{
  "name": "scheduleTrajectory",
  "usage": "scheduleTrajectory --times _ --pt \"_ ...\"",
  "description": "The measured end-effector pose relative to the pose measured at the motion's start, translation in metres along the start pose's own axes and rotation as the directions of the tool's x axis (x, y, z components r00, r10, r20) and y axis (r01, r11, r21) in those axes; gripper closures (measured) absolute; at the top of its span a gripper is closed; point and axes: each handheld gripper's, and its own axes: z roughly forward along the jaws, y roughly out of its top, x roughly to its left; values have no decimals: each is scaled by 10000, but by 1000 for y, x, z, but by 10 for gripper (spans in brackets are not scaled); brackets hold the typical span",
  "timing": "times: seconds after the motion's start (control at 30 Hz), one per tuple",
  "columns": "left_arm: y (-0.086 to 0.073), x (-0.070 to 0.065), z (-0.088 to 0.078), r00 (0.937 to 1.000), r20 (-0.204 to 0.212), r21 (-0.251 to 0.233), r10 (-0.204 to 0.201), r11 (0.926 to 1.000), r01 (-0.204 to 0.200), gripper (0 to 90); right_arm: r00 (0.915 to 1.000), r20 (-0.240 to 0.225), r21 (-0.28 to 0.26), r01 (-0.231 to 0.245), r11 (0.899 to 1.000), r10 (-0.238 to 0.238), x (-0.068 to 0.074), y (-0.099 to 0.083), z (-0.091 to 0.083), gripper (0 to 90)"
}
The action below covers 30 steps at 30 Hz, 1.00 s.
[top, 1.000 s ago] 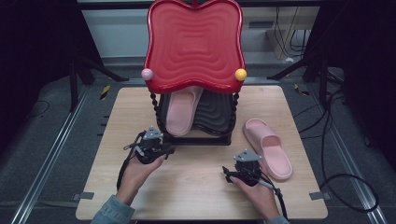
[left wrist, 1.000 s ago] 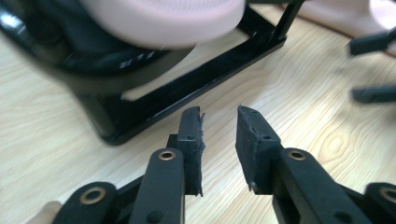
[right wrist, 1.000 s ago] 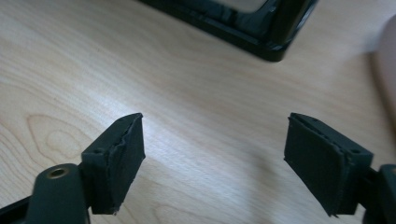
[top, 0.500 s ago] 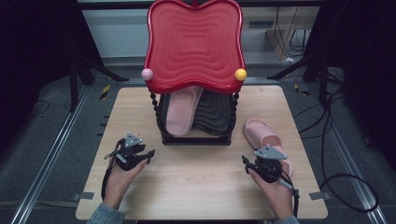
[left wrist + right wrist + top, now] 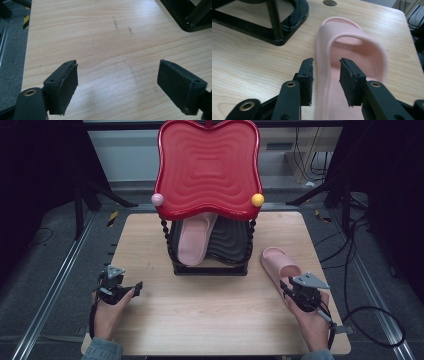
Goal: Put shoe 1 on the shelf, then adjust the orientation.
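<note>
Right tool (image 5: 325,82): jaws just been closing, straddling side wall of loose pink slipper (image 5: 352,72) on desk (image 5: 210,305), not yet pinching. Advice: seat deeper before squeezing. Left tool (image 5: 117,87): spread, just been opening, nothing between.

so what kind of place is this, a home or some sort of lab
Most likely a lab or recording setup, not a home. A bare wooden table stands on grey carpet between metal floor rails, loose cables trail beside it, and dark stands surround it. The red shoe rack and pink slipper look like props.
</note>
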Motion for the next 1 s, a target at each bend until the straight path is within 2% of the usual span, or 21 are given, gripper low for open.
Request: scheduleTrajectory --times 0.13,0.27,0.4,0.5,0.53,0.63,0.7,0.77,0.87,0.9,1.0 --pt "-4 3 0 9999 -107 79 5 10000 -5 135 9997 210 -17 -95 10000 95 -12 0 0 698" --pt "-5 3 0 9999 -166 140 35 9999 -32 132 9980 582 89 -249 9997 243 -33 0 2 737" --pt "-5 2 0 9998 -165 127 54 9999 -52 132 9947 1002 509 -279 9983 227 -53 0 11 658" --pt "-6 1 1 9998 -165 182 109 9998 -106 133 9944 1025 834 -349 9959 263 -63 2 23 605" --pt "-6 1 2 9998 -161 197 112 9997 -109 133 9961 855 862 -308 9958 234 -65 2 28 607" --pt "-6 0 2 9998 -155 215 138 9997 -135 135 9975 696 1104 -180 9937 103 -67 5 42 650" --pt "-6 0 2 9998 -141 214 144 9997 -141 136 9979 571 1164 -354 9926 289 -68 4 50 753" --pt "-6 -1 2 9997 -126 230 206 9995 -203 137 9974 683 1272 -326 9913 240 -69 3 53 833" --pt "-6 0 0 9997 -180 158 172 9997 -169 140 9979 639 1348 -215 9906 130 -67 2 47 844" --pt "-6 0 0 9997 -193 133 152 9998 -149 141 9983 583 1370 -17 9906 -64 -64 2 42 844" --pt "-6 -1 1 9996 -202 166 184 9997 -180 142 9993 147 1115 335 9932 -354 -54 1 20 846"
